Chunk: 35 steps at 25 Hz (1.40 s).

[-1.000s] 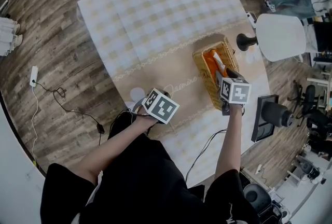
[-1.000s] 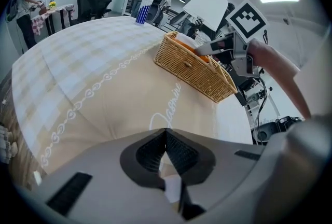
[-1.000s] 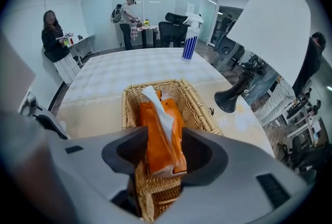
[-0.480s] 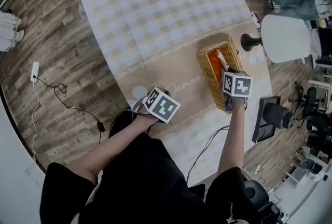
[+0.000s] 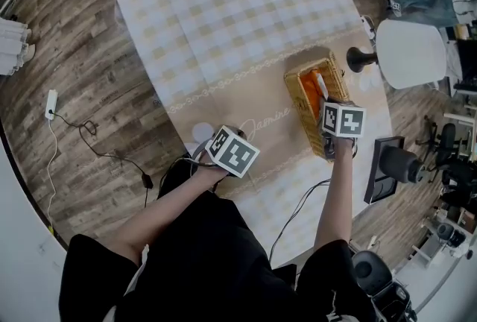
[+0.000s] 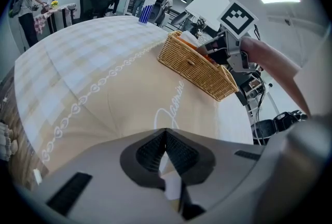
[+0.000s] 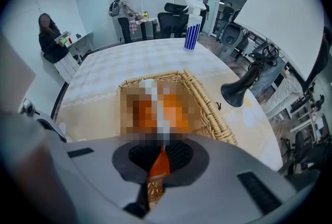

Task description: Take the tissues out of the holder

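Right gripper view — tissues (image 7: 159, 164) mostly blurred; holder (image 7: 207, 106) part-hidden.

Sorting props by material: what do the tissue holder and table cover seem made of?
Tissue holder: woven wicker or rattan, matte tan; plaited strands show. Table cover: likely cloth or vinyl, matte, pale printed checks; fold creases show.

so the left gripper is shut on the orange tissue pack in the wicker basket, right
Not the left one. It is the right gripper whose jaws have just been closing on the orange tissue pack in the wicker basket. The right gripper view shows orange pinched between them. The left gripper is away from the basket, over the tablecloth.
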### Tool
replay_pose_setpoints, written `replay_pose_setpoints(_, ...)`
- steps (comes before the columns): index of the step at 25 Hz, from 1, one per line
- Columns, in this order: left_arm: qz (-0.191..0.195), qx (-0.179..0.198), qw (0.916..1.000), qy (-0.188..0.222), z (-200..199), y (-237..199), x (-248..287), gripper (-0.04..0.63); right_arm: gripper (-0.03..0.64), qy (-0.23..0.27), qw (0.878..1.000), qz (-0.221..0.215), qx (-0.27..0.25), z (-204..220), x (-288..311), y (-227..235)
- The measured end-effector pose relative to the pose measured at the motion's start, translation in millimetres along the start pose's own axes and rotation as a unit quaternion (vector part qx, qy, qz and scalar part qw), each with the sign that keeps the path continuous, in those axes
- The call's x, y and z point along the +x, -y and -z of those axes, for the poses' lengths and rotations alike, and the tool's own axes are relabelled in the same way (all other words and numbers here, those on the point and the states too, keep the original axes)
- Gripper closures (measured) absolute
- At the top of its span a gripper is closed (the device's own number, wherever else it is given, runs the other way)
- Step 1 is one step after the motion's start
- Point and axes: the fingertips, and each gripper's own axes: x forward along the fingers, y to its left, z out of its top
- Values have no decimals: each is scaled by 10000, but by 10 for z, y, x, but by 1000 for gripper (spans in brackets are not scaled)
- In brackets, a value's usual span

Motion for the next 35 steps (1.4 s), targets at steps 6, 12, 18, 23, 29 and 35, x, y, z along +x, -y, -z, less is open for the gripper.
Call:
replay_pose_setpoints(6, -8, 22, 9999, 147, 45, -37, -65, 594, 600, 167, 9998, 69, 28, 1, -150, -103)
replay_pose_setpoints(12, -47, 47, 9998, 209, 152, -88, -119, 594, 601, 378, 9990, 231, -60, -44, -363, -223)
replay_pose_setpoints(18, -23, 103, 9997, 224, 129, -73, -142, 594, 601, 597, 9976, 339, -76, -158, -575, -201)
replay_pose_setpoints(23, -26, 177, 9996, 227, 158, -69, -171, 594, 601, 854, 9955, 403, -61, -248, -767, -210)
replay_pose_setpoints(29, -89, 205, 9994, 246, 229, -81, -237, 594, 601, 1070, 9933, 413, -138, -295, -1012, -335)
replay_pose_setpoints(35, -93, 155, 9989, 427, 280, -63, -435, 594, 601, 1179, 9921, 342, -270, -259, -1202, -584)
